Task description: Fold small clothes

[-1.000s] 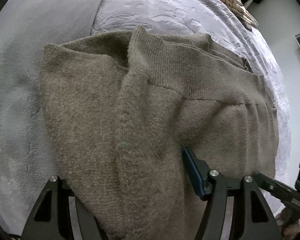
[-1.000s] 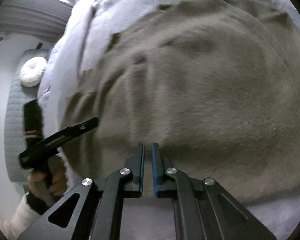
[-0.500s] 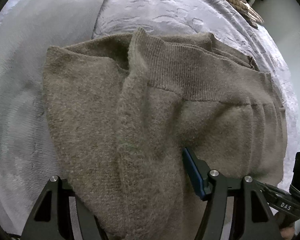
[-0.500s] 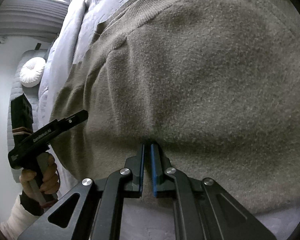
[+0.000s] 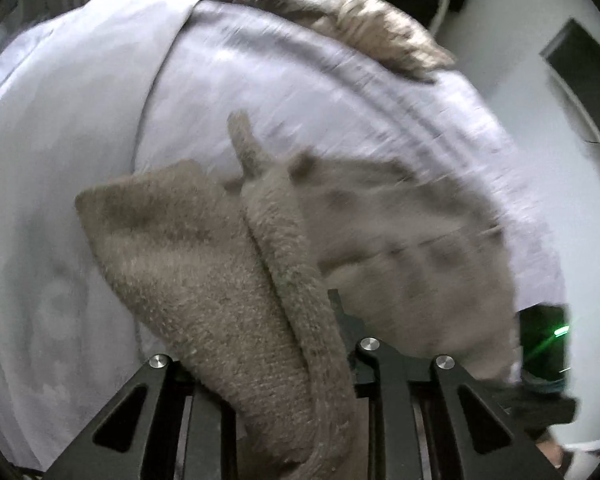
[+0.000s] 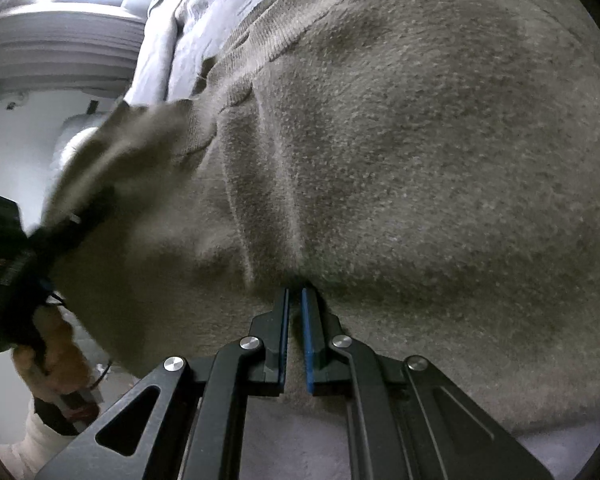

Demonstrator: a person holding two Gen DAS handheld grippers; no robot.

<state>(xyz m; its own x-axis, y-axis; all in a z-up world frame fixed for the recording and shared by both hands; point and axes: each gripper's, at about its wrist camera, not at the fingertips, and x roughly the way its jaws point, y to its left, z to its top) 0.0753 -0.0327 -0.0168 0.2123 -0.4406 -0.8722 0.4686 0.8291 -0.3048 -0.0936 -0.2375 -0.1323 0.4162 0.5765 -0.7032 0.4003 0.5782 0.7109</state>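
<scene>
A taupe knit garment (image 5: 228, 280) with a ribbed band lies on the bed. In the left wrist view my left gripper (image 5: 296, 332) is shut on a bunched fold of it, lifted off the bed; the fabric hides the fingertips. The frame is blurred by motion. In the right wrist view the garment (image 6: 400, 140) fills the frame. My right gripper (image 6: 294, 300) is shut on its near edge, blue pads almost together. The left gripper (image 6: 40, 248) shows at the left, holding a raised corner of the garment.
A pale lilac quilt (image 5: 300, 72) covers the bed. A striped beige cloth (image 5: 340, 12) lies at its far edge. A dark screen (image 5: 584, 68) stands by the white wall at right. The bed's grey headboard (image 6: 60, 48) shows in the right wrist view.
My left gripper has lifted and pulled back with its fold, so the garment bunches up and looks smaller. My right gripper has stayed shut on the near edge.
</scene>
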